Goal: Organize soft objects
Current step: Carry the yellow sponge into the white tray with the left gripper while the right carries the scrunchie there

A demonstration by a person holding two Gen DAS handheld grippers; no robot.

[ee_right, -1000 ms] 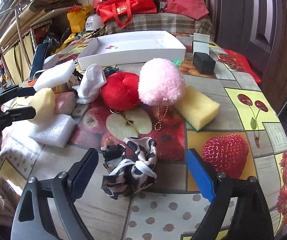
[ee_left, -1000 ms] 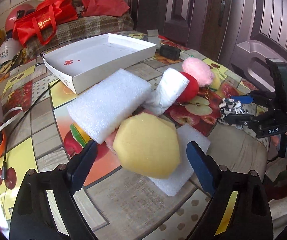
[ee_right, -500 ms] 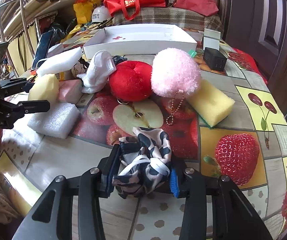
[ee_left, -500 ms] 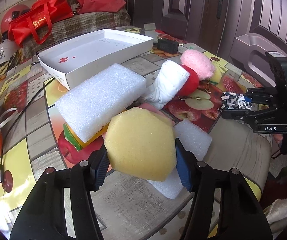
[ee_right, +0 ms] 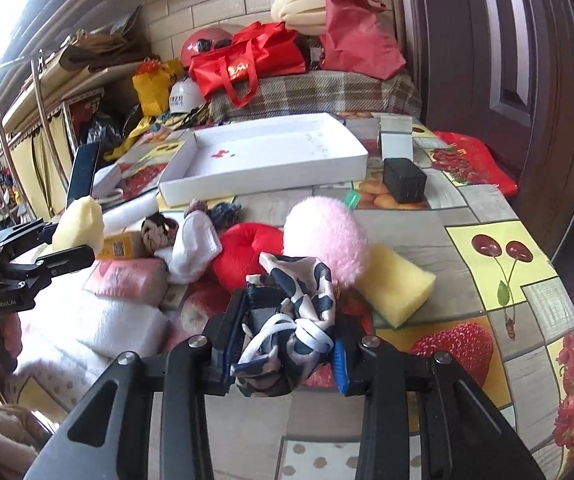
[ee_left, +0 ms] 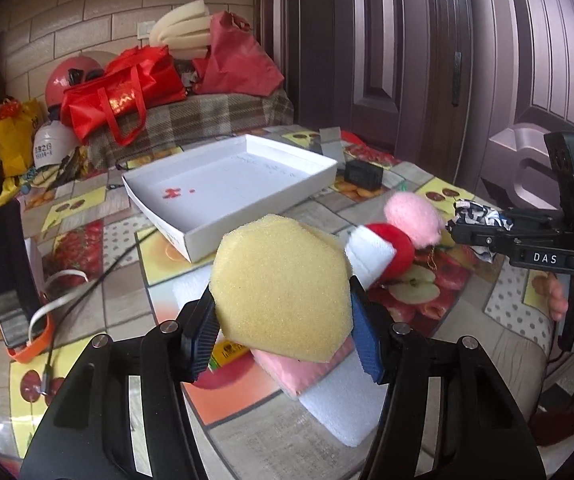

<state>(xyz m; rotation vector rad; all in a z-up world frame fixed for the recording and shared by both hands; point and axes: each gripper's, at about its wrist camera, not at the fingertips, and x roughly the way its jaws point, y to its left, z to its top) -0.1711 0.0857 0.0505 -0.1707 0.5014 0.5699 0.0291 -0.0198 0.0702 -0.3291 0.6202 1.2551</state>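
Yellow hexagonal sponge [ee_left: 281, 286] is clamped in the left gripper [ee_left: 281, 320] and now hangs clear above the fruit-patterned worktop [ee_left: 247, 428]; half a second ago it was still low among the pile. Below it lie the pink foam pad [ee_left: 303, 372] and the white foam block [ee_left: 343, 408]. The right gripper [ee_right: 283, 344] is clenched on the black-and-white patterned cloth scrunchie [ee_right: 291, 312], likewise raised off the worktop. The white shallow cardboard tray [ee_left: 191, 240] sits beyond both.

Tray [ee_right: 271, 178] behind the plush heap [ee_right: 247, 256]; sponge block [ee_right: 397, 290] right of it; charger [ee_right: 403, 185] right of tray
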